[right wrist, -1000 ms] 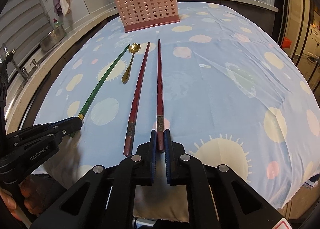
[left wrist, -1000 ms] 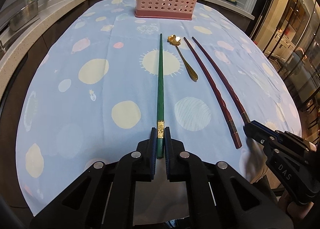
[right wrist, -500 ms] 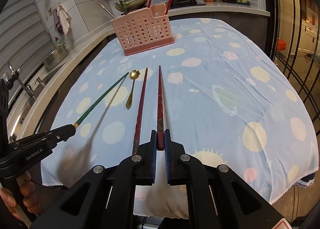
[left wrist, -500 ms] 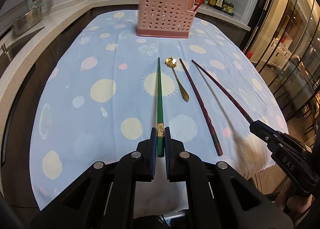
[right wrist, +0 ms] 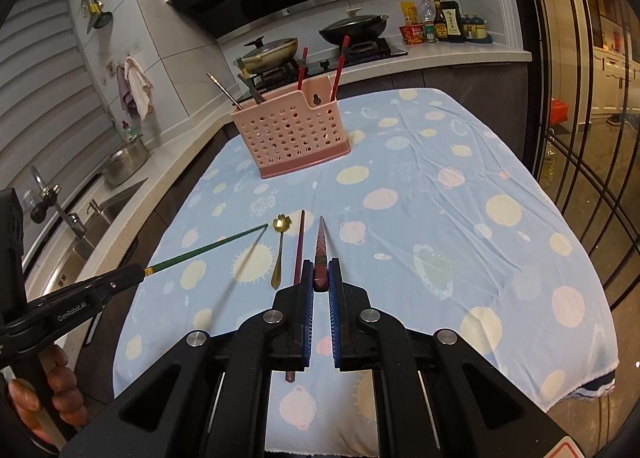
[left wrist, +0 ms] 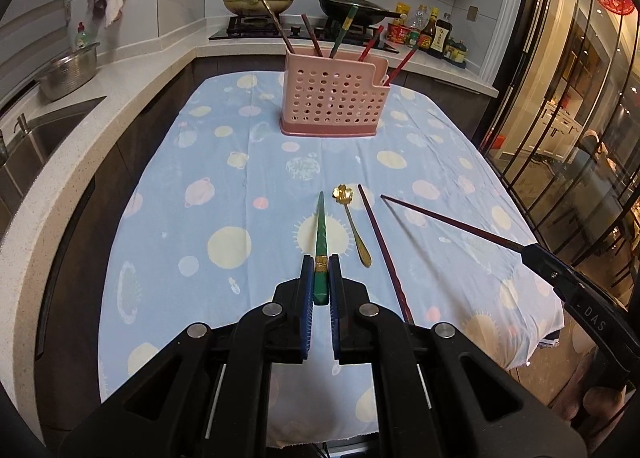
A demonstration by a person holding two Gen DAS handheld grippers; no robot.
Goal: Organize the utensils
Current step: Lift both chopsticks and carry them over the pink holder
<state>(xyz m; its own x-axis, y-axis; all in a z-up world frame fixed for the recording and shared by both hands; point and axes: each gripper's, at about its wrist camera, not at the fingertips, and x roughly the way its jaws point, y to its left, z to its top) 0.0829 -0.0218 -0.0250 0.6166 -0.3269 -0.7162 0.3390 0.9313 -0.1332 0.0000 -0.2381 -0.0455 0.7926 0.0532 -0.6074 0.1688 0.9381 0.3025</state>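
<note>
My left gripper (left wrist: 320, 278) is shut on the butt of a green chopstick (left wrist: 320, 234), held in the air above the table, tip pointing at the far pink utensil basket (left wrist: 332, 98). My right gripper (right wrist: 319, 280) is shut on a dark red chopstick (right wrist: 321, 246), also lifted. Each shows in the other view: the red one (left wrist: 448, 222) at the right, the green one (right wrist: 208, 248) at the left. A second red chopstick (left wrist: 380, 242) and a gold flower-headed spoon (left wrist: 352, 222) lie on the spotted blue cloth (left wrist: 200, 186) between them.
The basket (right wrist: 296, 134) holds several chopsticks and utensils. A counter with a sink (left wrist: 36, 138) and steel bowl (left wrist: 70, 72) runs along the left. A stove with pans (left wrist: 260, 2) and sauce bottles (left wrist: 432, 34) stands behind. Glass doors (left wrist: 580, 118) are at the right.
Both grippers have risen and tilted up with their chopsticks, lifting them off the cloth. The second red chopstick and the spoon have stayed on the table.
</note>
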